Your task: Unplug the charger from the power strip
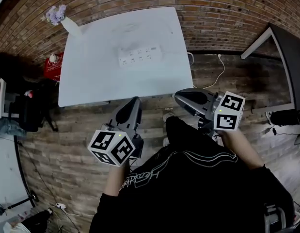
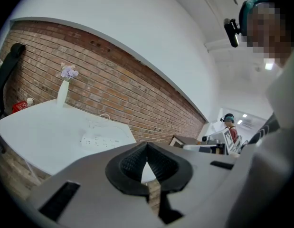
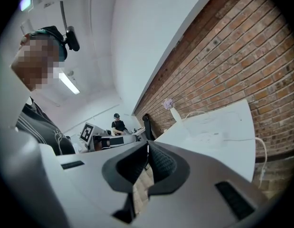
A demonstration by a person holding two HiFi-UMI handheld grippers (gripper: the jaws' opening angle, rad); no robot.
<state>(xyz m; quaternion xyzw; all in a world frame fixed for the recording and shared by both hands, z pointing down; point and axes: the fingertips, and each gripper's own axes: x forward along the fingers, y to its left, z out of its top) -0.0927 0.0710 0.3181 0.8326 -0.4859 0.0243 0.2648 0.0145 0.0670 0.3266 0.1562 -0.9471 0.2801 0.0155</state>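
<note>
By my reading the task stood at the approach. Both grippers were held out over the wooden floor (image 1: 77, 130), short of the white counter (image 1: 86, 86), and neither touched anything on it. The left gripper (image 1: 134, 101) had its jaws pressed together with nothing between them, and the right gripper (image 1: 177, 96) was likewise closed and empty (each gripper's own view showed the ribbed pads (image 2: 162, 164) meeting at the tips). The power strip (image 1: 138, 55) lay flat near the middle of the counter, toward the brick wall (image 1: 227, 13), well apart from both grippers. The next move would call for reaching across the counter and spreading one pair of jaws to take the charger, probably while steadying the strip with the other gripper. The charger itself was hard to make out: the strip looked pale against the pale top, and no plug body stood out on it. A white cable (image 1: 220, 74) trailed over the floor by the wall, but I could not tell where it ran.
</note>
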